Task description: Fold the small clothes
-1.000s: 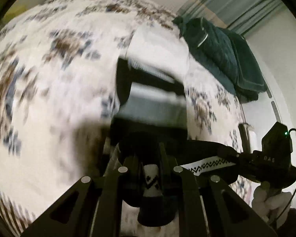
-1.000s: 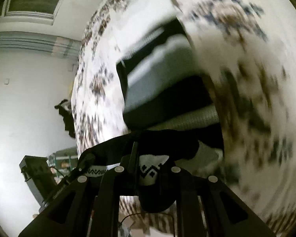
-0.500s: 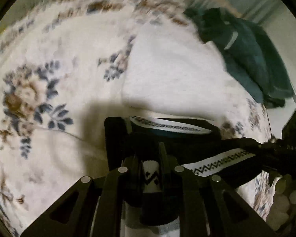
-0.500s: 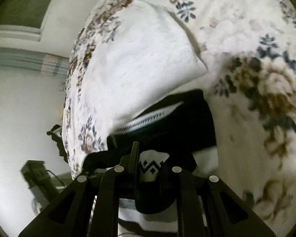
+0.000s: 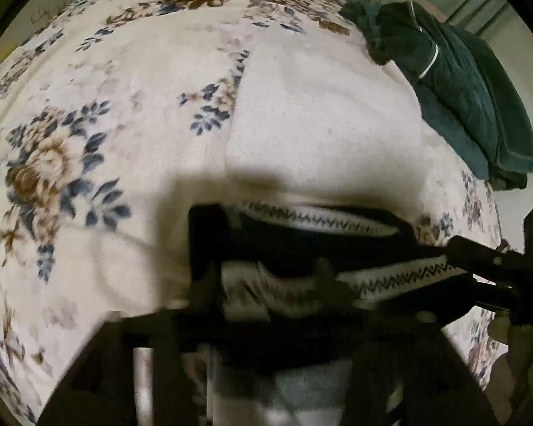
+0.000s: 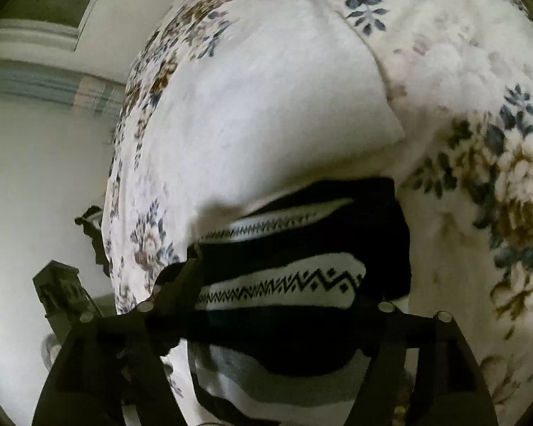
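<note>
A small black, white and grey knit garment with zigzag bands (image 5: 323, 248) (image 6: 302, 248) lies folded over on the floral bed cover, its far edge against a white folded cloth (image 5: 319, 124) (image 6: 266, 106). My left gripper (image 5: 273, 319) stands with its jaws spread wide over the garment's near part; the view is blurred. My right gripper (image 6: 266, 316) is open too, its jaws wide apart over the garment. The right gripper's finger also shows in the left wrist view (image 5: 497, 259), at the garment's right end.
The floral bed cover (image 5: 89, 142) (image 6: 497, 177) spreads all around. A dark green folded garment (image 5: 462, 88) lies at the far right of the bed. A white wall and a dark device (image 6: 57, 291) show left of the bed.
Both grippers carried the garment's edge forward and down onto the bed, then opened and let it go. The garment now lies doubled over.
</note>
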The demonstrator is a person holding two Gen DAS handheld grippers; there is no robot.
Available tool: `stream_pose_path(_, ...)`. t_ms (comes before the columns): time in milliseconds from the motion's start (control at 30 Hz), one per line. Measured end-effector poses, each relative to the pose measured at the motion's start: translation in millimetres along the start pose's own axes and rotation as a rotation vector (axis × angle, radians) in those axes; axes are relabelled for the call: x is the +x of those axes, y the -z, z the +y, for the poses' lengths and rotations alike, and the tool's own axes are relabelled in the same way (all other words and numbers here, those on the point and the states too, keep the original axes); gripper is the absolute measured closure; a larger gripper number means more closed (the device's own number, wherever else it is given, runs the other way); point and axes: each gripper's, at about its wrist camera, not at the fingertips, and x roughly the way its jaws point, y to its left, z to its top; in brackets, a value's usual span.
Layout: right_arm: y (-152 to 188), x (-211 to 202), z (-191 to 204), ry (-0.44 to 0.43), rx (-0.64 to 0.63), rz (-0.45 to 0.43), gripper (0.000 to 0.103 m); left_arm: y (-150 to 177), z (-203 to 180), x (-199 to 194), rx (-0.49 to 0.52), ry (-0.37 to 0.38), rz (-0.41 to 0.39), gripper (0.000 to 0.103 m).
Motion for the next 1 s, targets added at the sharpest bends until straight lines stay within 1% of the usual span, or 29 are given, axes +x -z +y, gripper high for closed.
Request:
stream_pose_path(33, 8, -2, 1, -0.001, -0.009, -0.002, 0.017, 2, 0, -1, 0.004, -0.004, -0.001, 0.025)
stream_pose_path(200, 39, -11, 2, 0.016, -0.045, -0.012, 0.017, 27, -6, -16, 0.014, -0.022, -0.026, 0.024)
stream_pose_path(233, 46, -13, 0, 0.018, -0.043, -0.01, 0.017, 31, -6, -18, 0.014, -0.03, -0.033, 0.025)
stream_pose_path(333, 67, -16, -9, 0.011, -0.018, 0.004, 0.016, 48, -8, -32, 0.009, -0.024, -0.06, 0.025)
stream_pose_path(433, 86, -22, -17, 0.027, -0.009, 0.017, 0.016, 70, -6, -54, -0.019, -0.046, -0.096, 0.024)
stream_pose_path(500, 98, -28, -24, 0.041, -0.005, 0.024, 0.016, 86, 1, -67, -0.063, -0.057, -0.111, 0.024)
stream_pose_path(567, 108, -32, -32, 0.055, 0.003, 0.034, 0.016, 101, 13, -70, -0.121, -0.047, -0.081, 0.025)
stream_pose_path(667, 118, -34, -46, 0.09, 0.023, 0.055, 0.016, 129, 33, -63, -0.24, -0.018, 0.005, 0.025)
stream_pose_path(700, 122, -35, -53, 0.099, 0.037, 0.06, 0.016, 142, 42, -58, -0.301, 0.018, 0.04, 0.025)
stream_pose_path(733, 124, -37, -57, 0.101, 0.046, 0.061, 0.017, 150, 46, -56, -0.339, 0.064, 0.053, 0.025)
stream_pose_path(767, 128, -39, -61, 0.101, 0.052, 0.061, 0.016, 159, 52, -52, -0.398, 0.125, 0.064, 0.025)
stream_pose_path(800, 131, -42, -65, 0.103, 0.057, 0.06, 0.016, 169, 58, -47, -0.476, 0.197, 0.066, 0.025)
stream_pose_path(867, 139, -50, -74, 0.109, 0.062, 0.056, 0.016, 178, 59, -39, -0.554, 0.298, 0.063, 0.025)
stream_pose_path(900, 143, -54, -80, 0.116, 0.069, 0.053, 0.016, 181, 55, -27, -0.596, 0.348, 0.068, 0.025)
stream_pose_path(1000, 158, -67, -104, 0.094, 0.122, 0.053, 0.016, 179, 39, 2, -0.673, 0.434, 0.065, 0.025)
